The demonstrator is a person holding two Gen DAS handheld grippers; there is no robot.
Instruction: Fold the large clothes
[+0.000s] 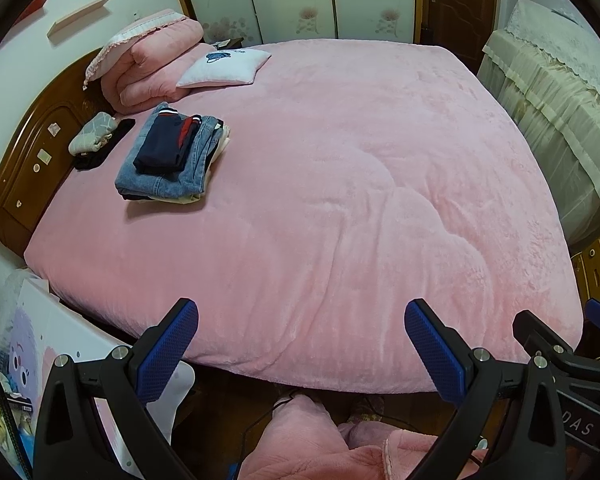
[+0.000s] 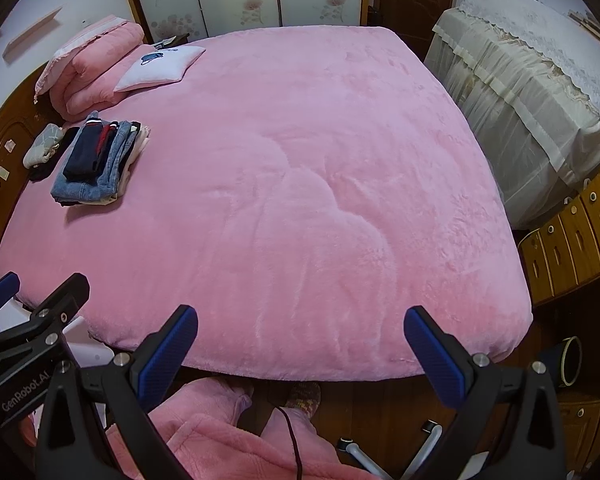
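Jaws on both my grippers stand spread wide with nothing between them: left gripper (image 1: 301,344), right gripper (image 2: 301,350), both hovering over the near edge of the bed (image 1: 340,200). I see the stack of folded clothes (image 1: 172,156) lying far off toward the wooden headboard (image 1: 28,152), ahead and to the left of both grippers, well apart from either. A navy garment (image 2: 86,156) tops denim. Beside the stack sits a small grey bundle (image 1: 92,134); pink folded quilt (image 1: 152,68) behind.
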